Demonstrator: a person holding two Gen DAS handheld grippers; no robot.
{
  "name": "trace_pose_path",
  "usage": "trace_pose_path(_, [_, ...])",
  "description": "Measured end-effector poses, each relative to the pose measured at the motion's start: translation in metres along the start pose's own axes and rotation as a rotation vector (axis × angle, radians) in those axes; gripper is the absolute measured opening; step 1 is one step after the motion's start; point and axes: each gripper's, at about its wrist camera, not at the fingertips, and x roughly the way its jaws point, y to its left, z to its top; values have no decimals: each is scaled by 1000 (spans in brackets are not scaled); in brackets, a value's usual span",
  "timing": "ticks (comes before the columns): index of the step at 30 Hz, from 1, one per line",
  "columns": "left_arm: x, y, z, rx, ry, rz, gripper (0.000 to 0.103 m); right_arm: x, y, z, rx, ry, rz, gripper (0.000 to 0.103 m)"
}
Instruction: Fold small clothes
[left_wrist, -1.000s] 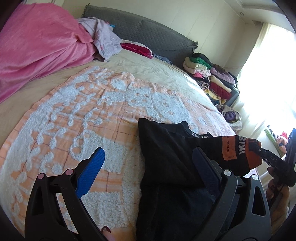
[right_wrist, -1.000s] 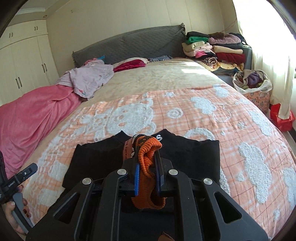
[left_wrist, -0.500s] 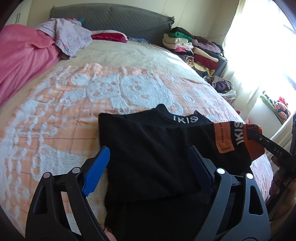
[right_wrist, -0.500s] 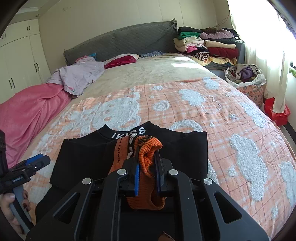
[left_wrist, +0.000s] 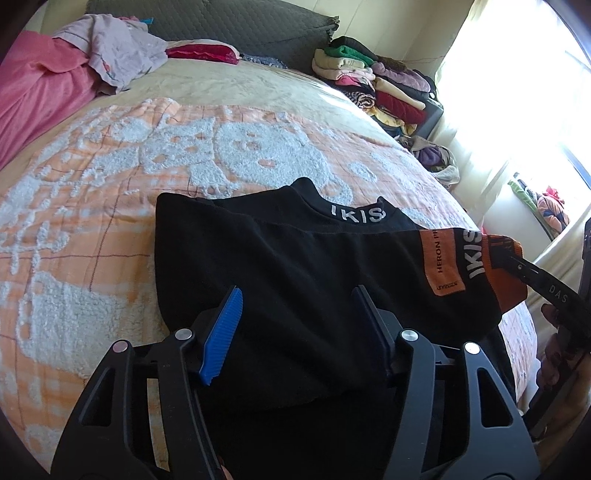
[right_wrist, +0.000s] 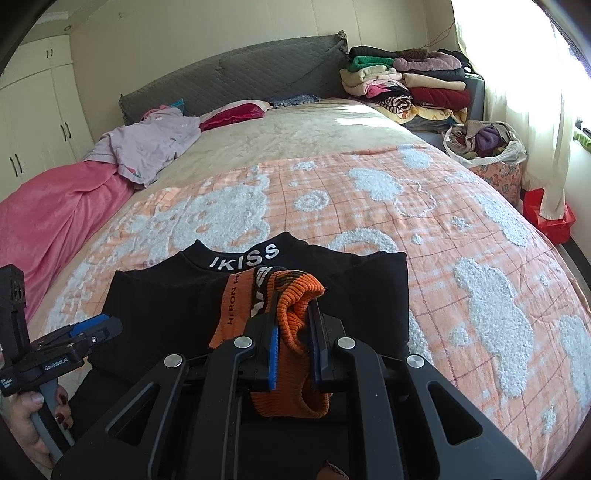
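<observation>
While the black top (left_wrist: 295, 280) lies spread across the near edge of the bed (left_wrist: 110, 206), its collar pointing toward the headboard, the left gripper (left_wrist: 295, 325) has swung in from the orange blanket at the left side of the bed and now sits over the garment's left half, where a second ago its view was mostly bare blanket. Its jaws are closing: they stood wide a moment ago and have narrowed to about half, with a raised fold of black cloth between the blue pads, though the pads do not yet seem to press on it. Further right, the sleeve's orange cuff (right_wrist: 295, 314) is clenched in the right gripper (right_wrist: 293, 354), whose jaws have stayed tight on it, and the sleeve is drawn across the body of the top toward the garment's right side. That hand has barely shifted, so the sleeve fold looks held in place while the other hand comes to take the cloth. I judge the fold to be in its early stage: one sleeve is laid over, the left edge is about to be pinched, and the body has not yet been doubled. Piles of folded clothes (right_wrist: 406, 85) wait past the bed's far right corner.
</observation>
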Motion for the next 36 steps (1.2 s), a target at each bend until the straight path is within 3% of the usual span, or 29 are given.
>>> trace_pose_path(5, [7,-1,-4,14,37,4,53,2,-1,1,1,4,-9,14])
trace_pose_path(7, [9,0,-5,11,43,5,53,3,-3,1,11,6,-17,18])
trace_pose_path(15, [10,3,-7,4,60,-1,53,-5,-12,-2,39,-26,-14,18])
trace_pose_path(19, [15,3,-9,16,92,33,53,2,4,-10,-32,20,21,25])
trace_pose_path(30, [20,6,-16,42,118,61,53,23,51,-33,-151,126,120,25])
trace_pose_path(32, [20,6,-16,43,119,61,53,27,54,-35,-171,146,110,25])
trace_pose_path(36, [20,6,-16,44,121,61,53,42,45,-43,-176,210,11,25])
